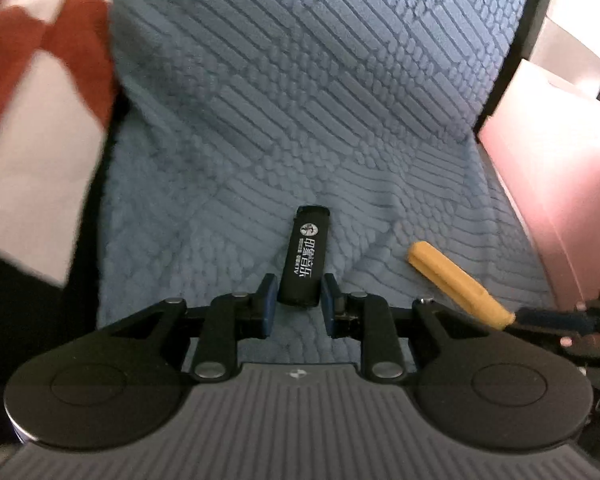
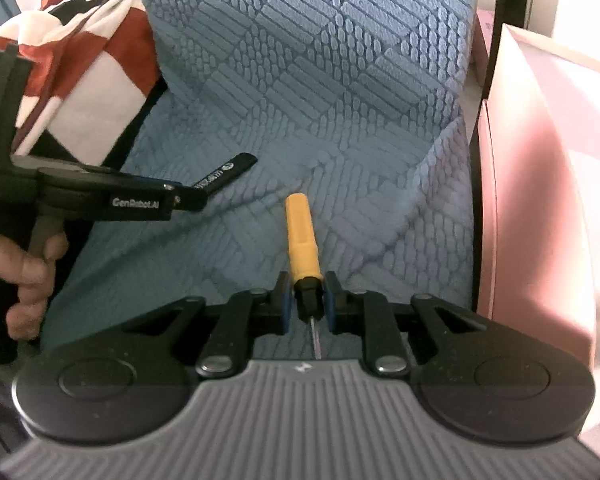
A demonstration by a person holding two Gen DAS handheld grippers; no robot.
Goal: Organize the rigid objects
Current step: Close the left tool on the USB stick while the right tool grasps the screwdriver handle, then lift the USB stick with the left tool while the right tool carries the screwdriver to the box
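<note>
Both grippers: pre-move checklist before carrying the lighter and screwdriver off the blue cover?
1. Left gripper around the black lighter: ok, pads flank its lower end.
2. Right gripper on the yellow screwdriver: ok, closed on the black collar below the handle.
3. Screwdriver shaft clear of the gripper body: cannot tell.
4. Lighter lifted off the blue cover: ok in the right wrist view.
5. Pink box beside the right gripper: not ok, close.
6. Drop-off spot: cannot tell.

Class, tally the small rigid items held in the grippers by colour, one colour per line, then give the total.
Black: 1, the lighter in the left gripper
Yellow: 1, the screwdriver in the right gripper
Total: 2
</note>
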